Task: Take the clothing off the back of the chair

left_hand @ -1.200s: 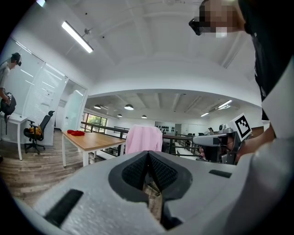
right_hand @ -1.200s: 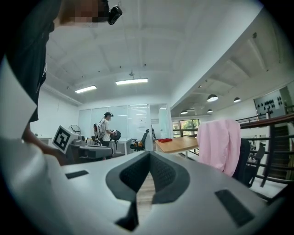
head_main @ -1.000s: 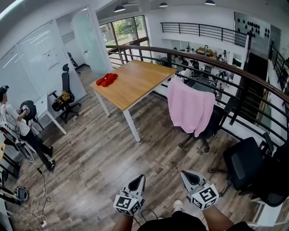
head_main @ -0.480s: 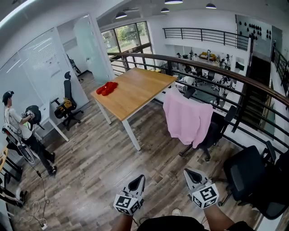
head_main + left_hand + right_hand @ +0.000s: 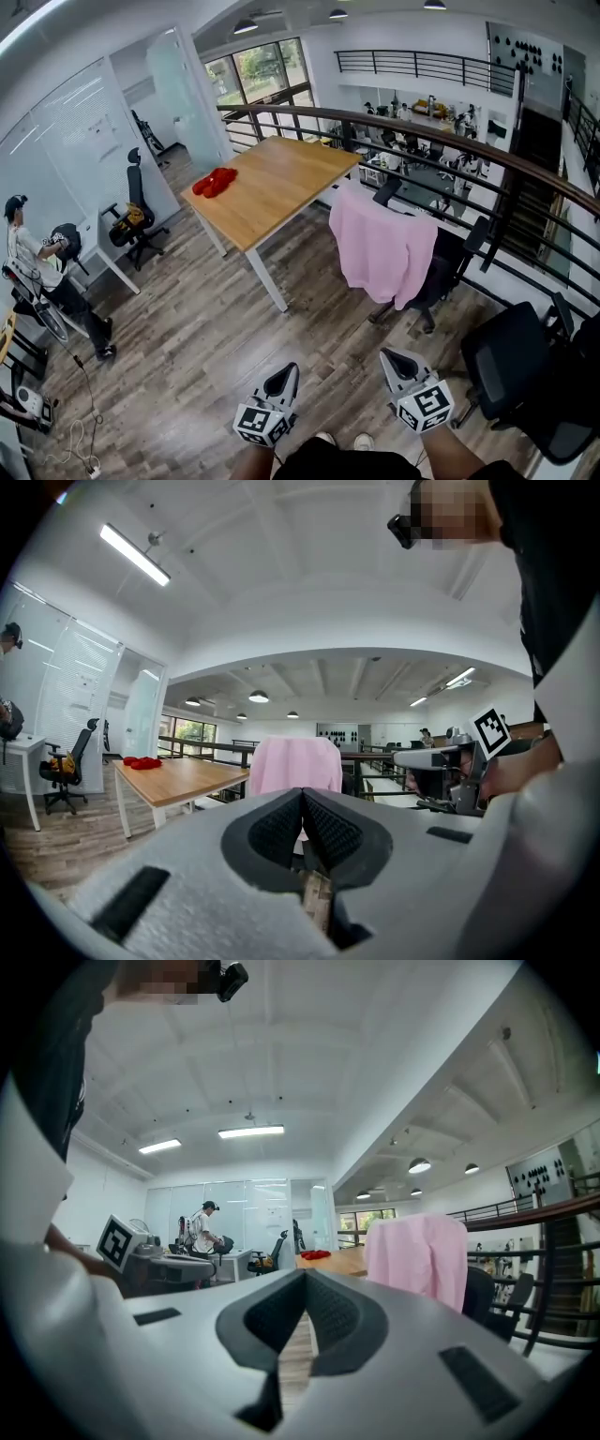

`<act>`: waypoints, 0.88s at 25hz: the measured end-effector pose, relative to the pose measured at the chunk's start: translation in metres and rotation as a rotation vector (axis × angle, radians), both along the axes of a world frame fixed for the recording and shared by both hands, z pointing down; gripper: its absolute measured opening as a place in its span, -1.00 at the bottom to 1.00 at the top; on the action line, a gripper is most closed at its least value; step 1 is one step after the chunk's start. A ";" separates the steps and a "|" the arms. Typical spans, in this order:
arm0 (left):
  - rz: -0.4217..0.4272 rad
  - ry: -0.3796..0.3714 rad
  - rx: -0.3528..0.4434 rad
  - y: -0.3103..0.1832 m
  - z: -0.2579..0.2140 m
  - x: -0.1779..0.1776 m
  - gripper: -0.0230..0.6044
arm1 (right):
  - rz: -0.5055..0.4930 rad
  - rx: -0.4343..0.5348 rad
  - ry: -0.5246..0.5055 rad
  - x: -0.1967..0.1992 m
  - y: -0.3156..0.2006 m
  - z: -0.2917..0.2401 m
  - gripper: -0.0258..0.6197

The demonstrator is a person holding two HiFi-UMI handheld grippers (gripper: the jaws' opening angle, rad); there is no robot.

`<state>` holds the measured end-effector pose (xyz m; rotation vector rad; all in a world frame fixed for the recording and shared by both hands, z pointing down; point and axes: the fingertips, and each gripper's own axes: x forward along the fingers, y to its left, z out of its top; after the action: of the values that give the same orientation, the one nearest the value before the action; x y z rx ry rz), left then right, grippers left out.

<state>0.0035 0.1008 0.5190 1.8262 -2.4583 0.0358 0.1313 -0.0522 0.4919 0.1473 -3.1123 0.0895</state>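
Observation:
A pink garment (image 5: 382, 246) hangs over the back of a black office chair (image 5: 444, 265) beside the wooden table (image 5: 272, 186). It also shows as the pink garment (image 5: 292, 764) straight ahead in the left gripper view and as the pink garment (image 5: 419, 1255) to the right in the right gripper view. My left gripper (image 5: 285, 379) and right gripper (image 5: 393, 364) are low in the head view, well short of the chair, pointing level. Both are shut with nothing between the jaws.
A red cloth (image 5: 215, 180) lies on the far end of the table. A second black chair (image 5: 511, 356) stands at the right by the railing (image 5: 487, 150). A person (image 5: 37, 272) stands at a desk at the far left, with another black chair (image 5: 137, 220) nearby.
The view has advanced across the wooden floor towards the chair with the pink garment. Both grippers stay shut and keep their place low in the head view.

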 end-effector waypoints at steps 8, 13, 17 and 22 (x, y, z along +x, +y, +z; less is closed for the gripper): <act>0.058 0.024 -0.015 -0.039 0.016 -0.048 -0.88 | 0.058 -0.025 0.052 -0.043 -0.031 0.012 -0.91; 0.117 0.018 -0.001 -0.064 0.005 -0.099 -0.88 | 0.109 -0.033 0.058 -0.091 -0.042 0.009 -0.91; 0.151 0.010 -0.002 -0.077 0.004 -0.141 -0.88 | 0.138 -0.038 0.061 -0.129 -0.050 0.011 -0.91; 0.206 0.022 -0.003 -0.095 0.005 -0.181 -0.88 | 0.190 -0.051 0.071 -0.163 -0.060 0.015 -0.91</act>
<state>-0.1776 0.0055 0.5243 2.0595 -2.2443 0.0323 -0.0319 -0.1126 0.5068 0.4343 -3.0142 0.1634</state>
